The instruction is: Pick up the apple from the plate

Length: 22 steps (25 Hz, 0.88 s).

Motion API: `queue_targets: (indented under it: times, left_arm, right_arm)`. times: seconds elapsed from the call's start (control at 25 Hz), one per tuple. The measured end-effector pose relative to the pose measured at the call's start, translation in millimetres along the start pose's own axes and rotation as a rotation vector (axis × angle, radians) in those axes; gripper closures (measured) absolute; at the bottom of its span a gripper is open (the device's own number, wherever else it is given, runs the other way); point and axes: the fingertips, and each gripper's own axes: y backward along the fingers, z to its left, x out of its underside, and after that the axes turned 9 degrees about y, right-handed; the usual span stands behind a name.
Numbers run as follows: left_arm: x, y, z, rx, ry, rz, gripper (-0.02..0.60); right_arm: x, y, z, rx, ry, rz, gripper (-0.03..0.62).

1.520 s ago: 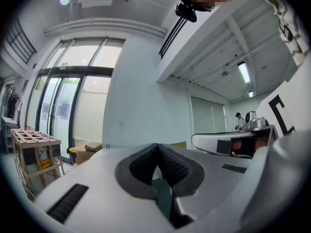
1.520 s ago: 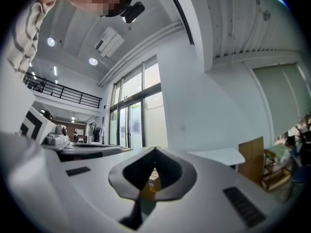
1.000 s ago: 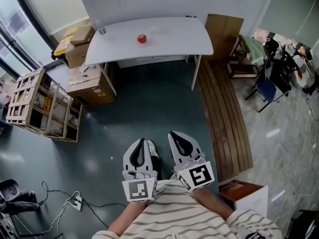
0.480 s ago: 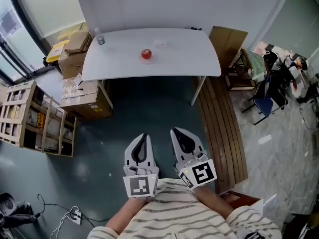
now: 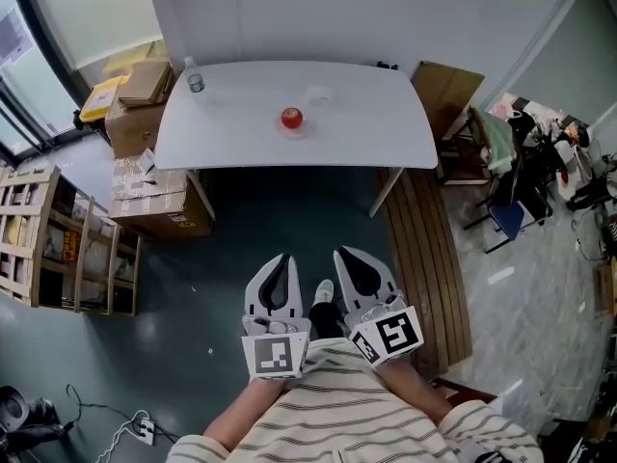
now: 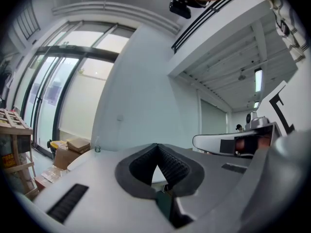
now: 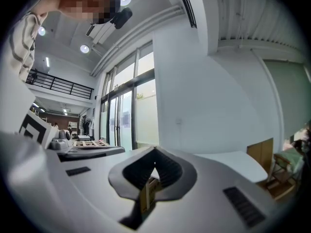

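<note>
A red apple (image 5: 291,118) sits on a pale plate, barely visible, near the middle of the white table (image 5: 386,133) at the far side of the head view. Both grippers are held close to the person's striped shirt, well short of the table, pointing level towards it. The left gripper (image 5: 280,258) has its tips together with nothing between them, as the left gripper view (image 6: 157,145) also shows. The right gripper (image 5: 349,254) is likewise shut and empty (image 7: 155,149). The apple shows in neither gripper view.
A small bottle (image 5: 196,82) and a small clear object (image 5: 319,95) stand on the table. Cardboard boxes (image 5: 145,83) and a wooden crate rack (image 5: 53,244) lie to the left. Wooden planks (image 5: 424,249) and a cluttered chair (image 5: 501,215) are at the right. Dark floor lies between me and the table.
The table and apple have come nearer and lower in the head view as the person walks towards them. Both grippers stay shut, held in front of the body.
</note>
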Motion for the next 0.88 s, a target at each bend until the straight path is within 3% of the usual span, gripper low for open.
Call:
queue_targets:
  times: [0.32, 0.88]
  left_arm:
    - [8, -75, 25, -0.005, -0.029, 0.013, 0.577]
    - [11, -268, 73, -0.081, -0.068, 0.041, 0.577]
  right_arm:
    - [22, -69, -38, -0.015, 0.004, 0.013, 0.582]
    - [35, -233, -163, -0.128, 0.008, 0.026, 0.582]
